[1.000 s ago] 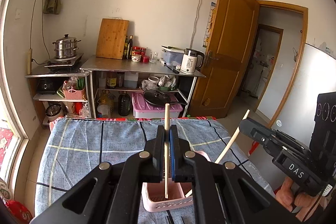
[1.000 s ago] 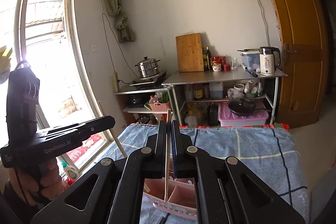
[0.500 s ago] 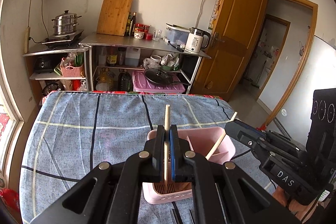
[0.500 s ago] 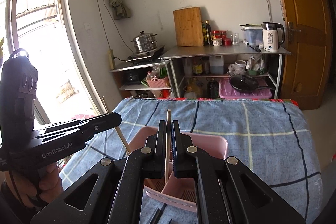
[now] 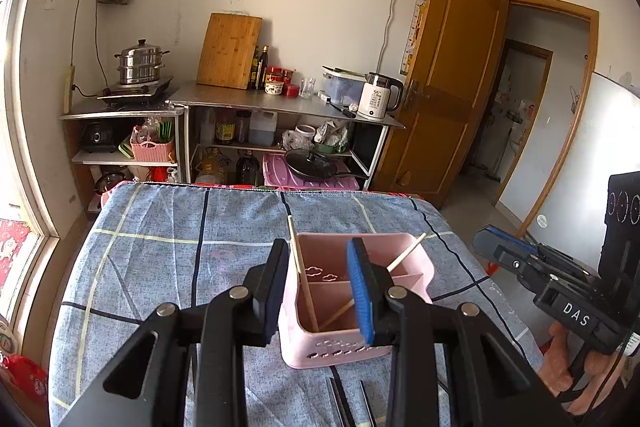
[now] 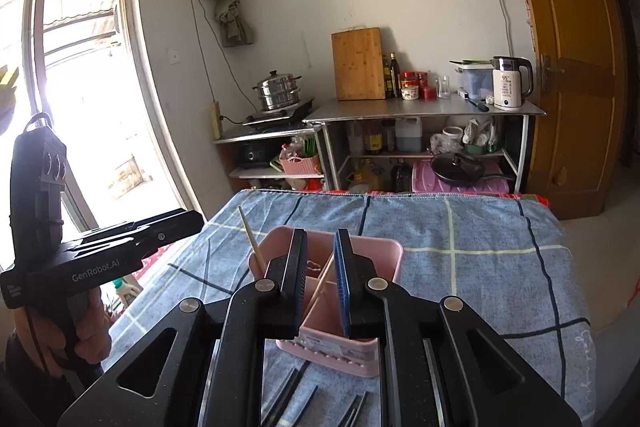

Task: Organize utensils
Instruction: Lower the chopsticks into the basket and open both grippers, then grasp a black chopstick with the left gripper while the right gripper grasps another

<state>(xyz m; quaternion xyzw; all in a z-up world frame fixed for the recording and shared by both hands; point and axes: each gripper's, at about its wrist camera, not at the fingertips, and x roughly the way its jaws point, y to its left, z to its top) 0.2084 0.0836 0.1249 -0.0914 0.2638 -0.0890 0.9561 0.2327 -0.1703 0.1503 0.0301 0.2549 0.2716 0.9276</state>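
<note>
Left wrist view: versus half a second back, left gripper (image 5: 318, 285) no longer pinching a chopstick; jaws now spread wide, nothing between them. Pale wooden chopstick (image 5: 301, 273) released, standing tilted in the near-left compartment of the pink plastic divided utensil caddy (image 5: 416, 281), tip leaning on the left wall. Second pale wooden chopstick (image 5: 404, 253) slanting across the caddy, upper end over the right rim, middle hidden behind the blue-padded finger (image 5: 359, 293). Caddy on the blue plaid tablecloth (image 5: 160, 247), directly under the jaws, front wall partly covered by gripper body. Right gripper (image 5: 486, 241) at right edge, seen side-on, gap not readable from here. Dark thin utensils (image 5: 340, 399) on the cloth at bottom edge, cut off, type unclear. Right wrist view: same change, right gripper (image 6: 320, 279) previously clamped on a chopstick, now parted moderately, holding nothing. Released chopstick (image 6: 322, 285) visible in the gap, leaning inside the caddy (image 6: 390, 255) without touching the pads. Other chopstick (image 6: 252, 243) sticking up from the caddy's left corner. Left gripper (image 6: 188, 221) at left, side-on, hand below it. Dark utensils (image 6: 296, 391) at bottom, mostly hidden under gripper frame.
</note>
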